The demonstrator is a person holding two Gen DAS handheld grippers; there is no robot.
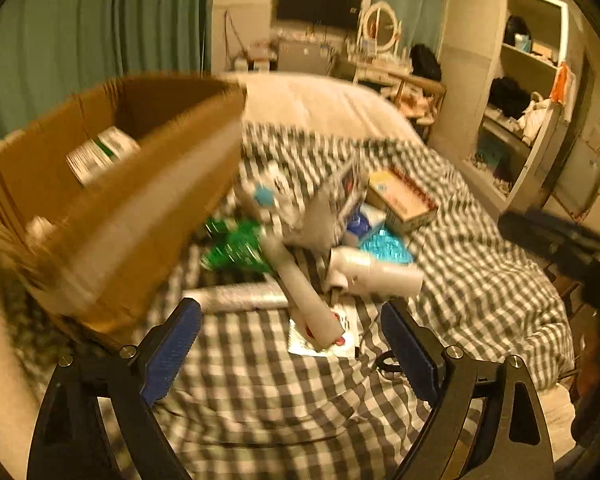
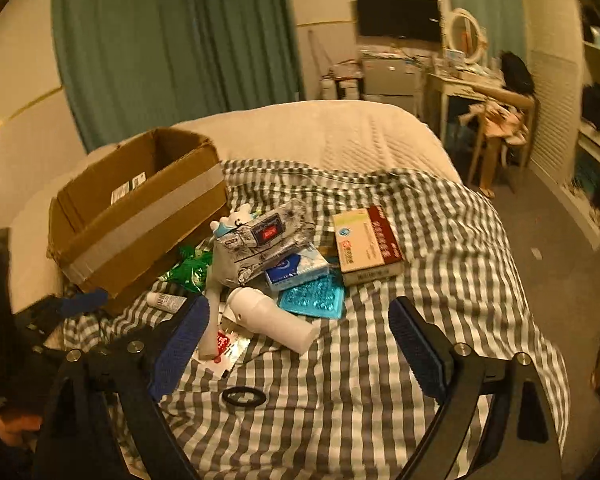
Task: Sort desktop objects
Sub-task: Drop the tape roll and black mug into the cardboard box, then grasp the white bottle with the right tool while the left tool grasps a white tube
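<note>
A brown cardboard box [image 1: 112,200] [image 2: 140,216] stands at the left on a checked cloth [image 2: 380,360], with a labelled packet [image 1: 100,156] inside. Beside it lies a pile: a white bottle [image 2: 272,320] [image 1: 376,272], a white stick [image 1: 304,292], a teal blister pack [image 2: 312,294], a medicine box [image 2: 366,244], a blue tissue pack [image 2: 296,270], a wipes pack [image 2: 260,240] and a green wrapper [image 1: 236,248]. My left gripper [image 1: 290,350] hangs open just short of the stick, holding nothing. My right gripper [image 2: 298,348] is open in front of the white bottle, also holding nothing.
A black ring [image 2: 244,396] and a red sachet [image 2: 224,344] lie on the cloth near the grippers. A small white tube [image 2: 166,300] rests by the box corner. Beyond the bed are green curtains [image 2: 172,48], a dressing table [image 2: 468,80] and shelves [image 1: 520,92].
</note>
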